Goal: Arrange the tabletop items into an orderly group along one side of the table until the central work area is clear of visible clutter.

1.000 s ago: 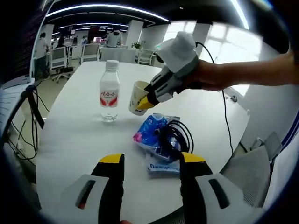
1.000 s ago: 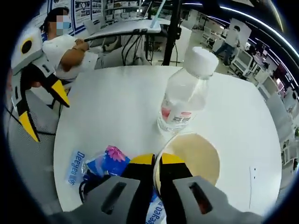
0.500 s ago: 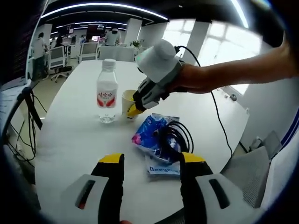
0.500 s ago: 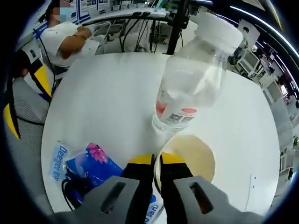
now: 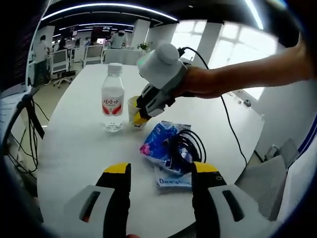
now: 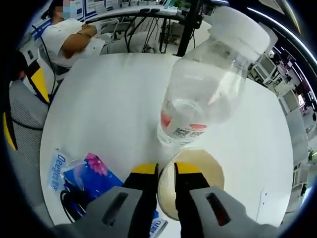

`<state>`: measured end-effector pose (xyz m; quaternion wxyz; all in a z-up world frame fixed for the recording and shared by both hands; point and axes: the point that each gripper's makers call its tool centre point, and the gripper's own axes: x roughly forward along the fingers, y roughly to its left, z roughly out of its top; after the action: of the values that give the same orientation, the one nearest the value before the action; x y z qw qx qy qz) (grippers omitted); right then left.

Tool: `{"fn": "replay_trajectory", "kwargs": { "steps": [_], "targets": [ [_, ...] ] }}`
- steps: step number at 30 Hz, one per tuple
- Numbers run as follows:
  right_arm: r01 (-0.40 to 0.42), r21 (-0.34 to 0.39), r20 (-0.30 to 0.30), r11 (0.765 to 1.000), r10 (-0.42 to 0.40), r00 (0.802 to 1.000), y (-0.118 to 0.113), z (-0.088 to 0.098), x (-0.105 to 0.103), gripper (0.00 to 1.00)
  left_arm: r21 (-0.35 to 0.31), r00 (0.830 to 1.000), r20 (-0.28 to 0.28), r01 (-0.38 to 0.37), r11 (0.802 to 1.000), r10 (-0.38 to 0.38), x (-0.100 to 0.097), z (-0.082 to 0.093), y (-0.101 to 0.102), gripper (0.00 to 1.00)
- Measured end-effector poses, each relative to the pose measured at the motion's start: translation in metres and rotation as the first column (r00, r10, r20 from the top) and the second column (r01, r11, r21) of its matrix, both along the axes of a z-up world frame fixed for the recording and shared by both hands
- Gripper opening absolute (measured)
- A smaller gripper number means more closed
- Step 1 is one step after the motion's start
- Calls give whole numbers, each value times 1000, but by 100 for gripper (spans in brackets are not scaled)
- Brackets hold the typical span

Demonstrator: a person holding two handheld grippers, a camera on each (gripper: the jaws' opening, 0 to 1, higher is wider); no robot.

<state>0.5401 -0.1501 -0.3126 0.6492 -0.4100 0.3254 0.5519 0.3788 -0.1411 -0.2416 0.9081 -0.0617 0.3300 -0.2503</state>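
Now my right hand-held gripper (image 6: 166,171) pinches the paper cup (image 6: 195,181) by its rim, parking it just beside the bottle (image 6: 203,99) for grouping. My left hand-held gripper (image 5: 158,173) hovers open over the bench (image 5: 74,144).

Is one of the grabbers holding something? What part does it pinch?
Yes. The right gripper pinches the paper cup by its rim, one jaw inside, one outside, next to the water bottle. The left gripper holds nothing.

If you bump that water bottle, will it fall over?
Probably quite easily. The water bottle stands tall and narrow on the white table, so a high nudge could tip it. It looks round, so it would likely roll. The paper cup sits right beside it.
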Motion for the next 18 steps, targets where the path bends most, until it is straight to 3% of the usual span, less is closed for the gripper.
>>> {"fn": "replay_trajectory", "kwargs": {
  "steps": [18],
  "targets": [
    [14,-1,11,1000,-14,1000,-6,6,7,16,-4,1000,3,8,1000,-8,-1,-1,-2,49]
  ]
}}
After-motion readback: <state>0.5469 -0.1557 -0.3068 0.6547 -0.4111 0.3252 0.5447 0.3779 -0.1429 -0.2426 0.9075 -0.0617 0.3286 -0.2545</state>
